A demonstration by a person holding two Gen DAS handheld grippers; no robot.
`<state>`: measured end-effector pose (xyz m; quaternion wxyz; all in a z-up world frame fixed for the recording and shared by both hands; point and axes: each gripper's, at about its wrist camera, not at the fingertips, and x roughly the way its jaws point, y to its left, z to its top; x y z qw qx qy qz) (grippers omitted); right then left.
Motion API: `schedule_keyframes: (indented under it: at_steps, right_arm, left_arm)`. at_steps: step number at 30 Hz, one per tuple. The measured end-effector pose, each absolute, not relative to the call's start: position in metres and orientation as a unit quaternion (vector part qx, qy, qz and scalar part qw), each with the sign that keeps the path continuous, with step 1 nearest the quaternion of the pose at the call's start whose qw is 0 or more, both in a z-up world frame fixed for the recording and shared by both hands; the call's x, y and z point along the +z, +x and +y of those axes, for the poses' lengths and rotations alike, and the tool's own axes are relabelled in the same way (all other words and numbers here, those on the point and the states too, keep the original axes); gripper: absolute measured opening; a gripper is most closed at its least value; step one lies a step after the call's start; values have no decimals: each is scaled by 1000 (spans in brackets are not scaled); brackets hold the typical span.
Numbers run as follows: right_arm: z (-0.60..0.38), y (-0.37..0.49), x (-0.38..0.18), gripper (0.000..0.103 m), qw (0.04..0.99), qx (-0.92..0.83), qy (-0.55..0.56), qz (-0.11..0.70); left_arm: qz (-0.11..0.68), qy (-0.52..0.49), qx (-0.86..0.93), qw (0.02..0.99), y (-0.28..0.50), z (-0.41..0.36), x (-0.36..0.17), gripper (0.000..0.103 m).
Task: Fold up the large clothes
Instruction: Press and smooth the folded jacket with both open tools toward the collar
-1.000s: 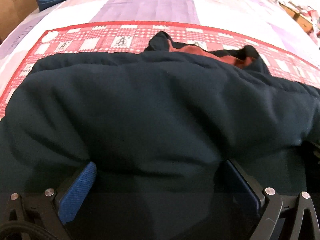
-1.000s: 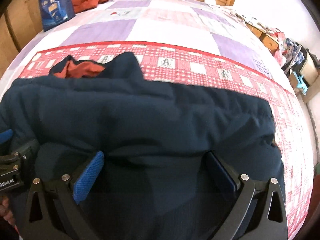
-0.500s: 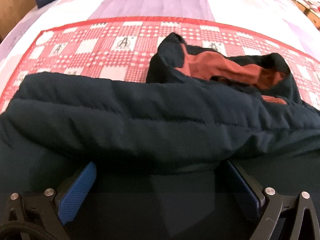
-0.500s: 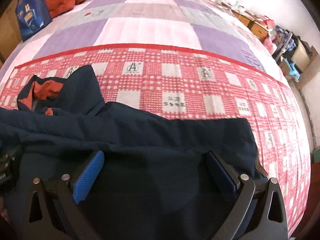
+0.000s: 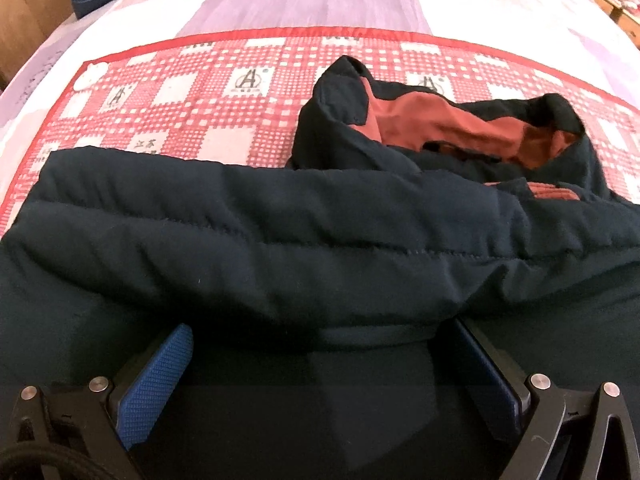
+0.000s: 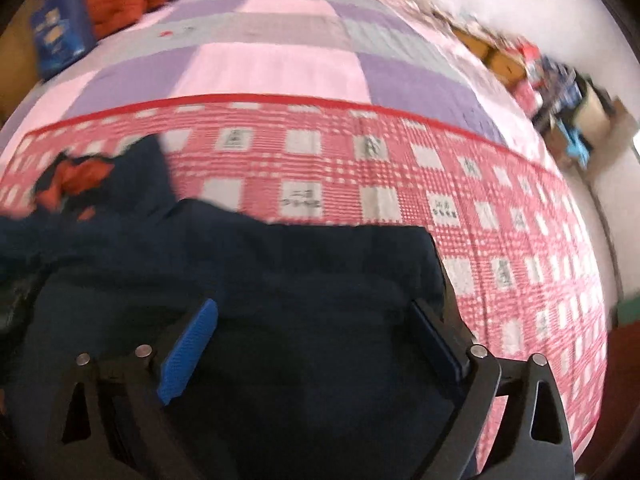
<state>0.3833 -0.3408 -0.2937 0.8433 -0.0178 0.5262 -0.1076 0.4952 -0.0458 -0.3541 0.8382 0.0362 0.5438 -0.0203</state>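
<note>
A dark navy padded jacket (image 5: 320, 248) lies on a red checked mat (image 5: 192, 96) on the bed, its hood (image 5: 452, 128) with rust-orange lining at the far side. My left gripper (image 5: 320, 344) is open, its blue pads wide apart over the jacket's near fabric, with a folded edge lying just ahead of the fingertips. My right gripper (image 6: 314, 320) is open over the jacket's right part (image 6: 312, 264); the view is blurred. The hood shows at the left in the right wrist view (image 6: 80, 180).
The red checked mat (image 6: 440, 184) lies on a purple and pink quilt (image 6: 280, 52). A blue bag (image 6: 60, 36) and orange cushions (image 6: 120, 0) sit at the far left. Cluttered boxes (image 6: 540, 64) stand along the right wall.
The jacket's lifted bulk has dropped forward and lies flatter, so the hood and more of the mat show. Both grippers stayed open; the right view has drawn back and up.
</note>
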Motion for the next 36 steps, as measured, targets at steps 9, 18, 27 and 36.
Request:
schedule_keyframes:
  at_steps: [9, 18, 27, 36]
  right_arm:
    - [-341, 225, -295, 97, 851, -128, 1, 509]
    - [-415, 328, -326, 102, 830, -141, 85, 532]
    - [-381, 308, -277, 91, 878, -127, 30, 460]
    - [-264, 290, -311, 94, 874, -22, -38, 485]
  left_arm:
    - [493, 7, -33, 870, 415, 11, -328, 101]
    - [482, 35, -33, 875, 417, 13, -332, 102]
    - [457, 12, -64, 887, 398, 5, -312, 101]
    - [468, 51, -153, 869, 396, -43, -330, 103]
